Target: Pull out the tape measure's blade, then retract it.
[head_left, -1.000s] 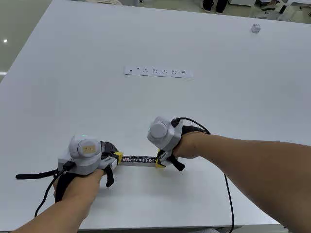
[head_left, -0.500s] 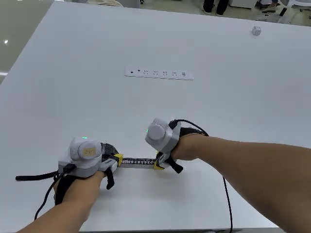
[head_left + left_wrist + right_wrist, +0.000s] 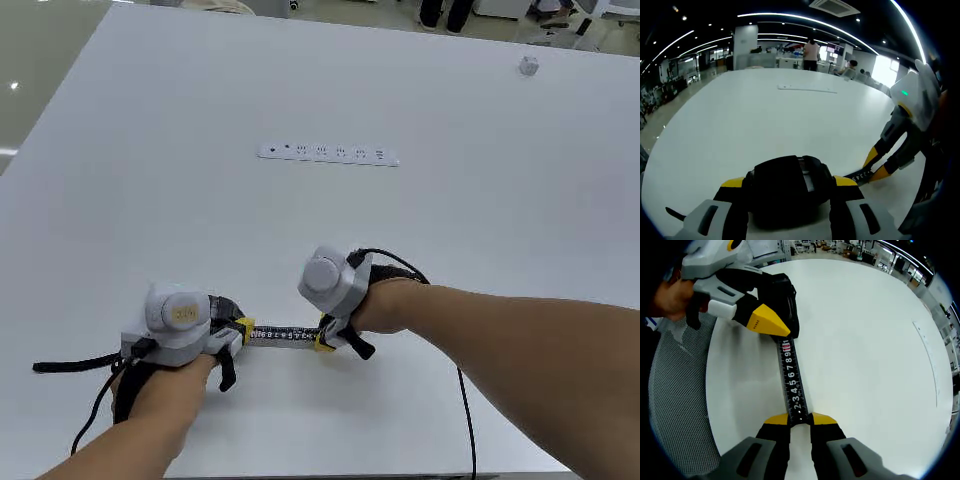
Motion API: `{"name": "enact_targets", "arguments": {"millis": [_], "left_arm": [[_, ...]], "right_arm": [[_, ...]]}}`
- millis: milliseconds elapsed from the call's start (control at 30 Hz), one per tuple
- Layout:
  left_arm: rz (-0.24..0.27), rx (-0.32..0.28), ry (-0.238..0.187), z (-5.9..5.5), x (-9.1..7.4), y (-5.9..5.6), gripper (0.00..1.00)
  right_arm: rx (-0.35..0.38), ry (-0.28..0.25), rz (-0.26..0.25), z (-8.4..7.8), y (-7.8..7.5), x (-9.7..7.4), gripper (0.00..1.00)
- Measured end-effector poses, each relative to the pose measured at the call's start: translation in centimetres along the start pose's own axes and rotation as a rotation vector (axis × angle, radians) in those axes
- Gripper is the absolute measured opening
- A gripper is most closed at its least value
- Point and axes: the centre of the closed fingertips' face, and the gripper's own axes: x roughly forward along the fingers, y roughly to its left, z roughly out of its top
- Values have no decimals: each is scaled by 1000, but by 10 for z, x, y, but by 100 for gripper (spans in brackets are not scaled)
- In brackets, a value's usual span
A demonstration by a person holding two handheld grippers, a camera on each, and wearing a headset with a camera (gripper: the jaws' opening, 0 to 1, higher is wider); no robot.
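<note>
The black tape measure case point(image 3: 224, 309) rests on the white table point(image 3: 300, 80) near its front edge, with my left gripper point(image 3: 236, 330) shut around it. The case point(image 3: 787, 187) sits between that gripper's point(image 3: 789, 182) yellow-tipped jaws. A short length of blade point(image 3: 284, 333) runs right from the case to my right gripper point(image 3: 322, 342), which is shut on the blade's end. In the right gripper view the blade point(image 3: 791, 380) shows about ten centimetres of numbers between the case point(image 3: 782, 300) and my right gripper point(image 3: 800, 419).
A white power strip point(image 3: 328, 154) lies mid-table, far from both grippers. A small clear object point(image 3: 528, 66) sits at the far right. A black strap point(image 3: 70, 362) and cable trail left of the left hand. The table's front edge runs just below the hands.
The right gripper has edged slightly left toward the case, so the exposed blade looks a little shorter. The left gripper and case have stayed put.
</note>
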Motion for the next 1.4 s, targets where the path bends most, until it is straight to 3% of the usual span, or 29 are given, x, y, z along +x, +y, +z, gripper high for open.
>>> {"name": "enact_targets", "arguments": {"millis": [1400], "left_arm": [[-1,-2,-2,0,0,0,63]], "right_arm": [[-29,-38,5,15,3,5,14]]}}
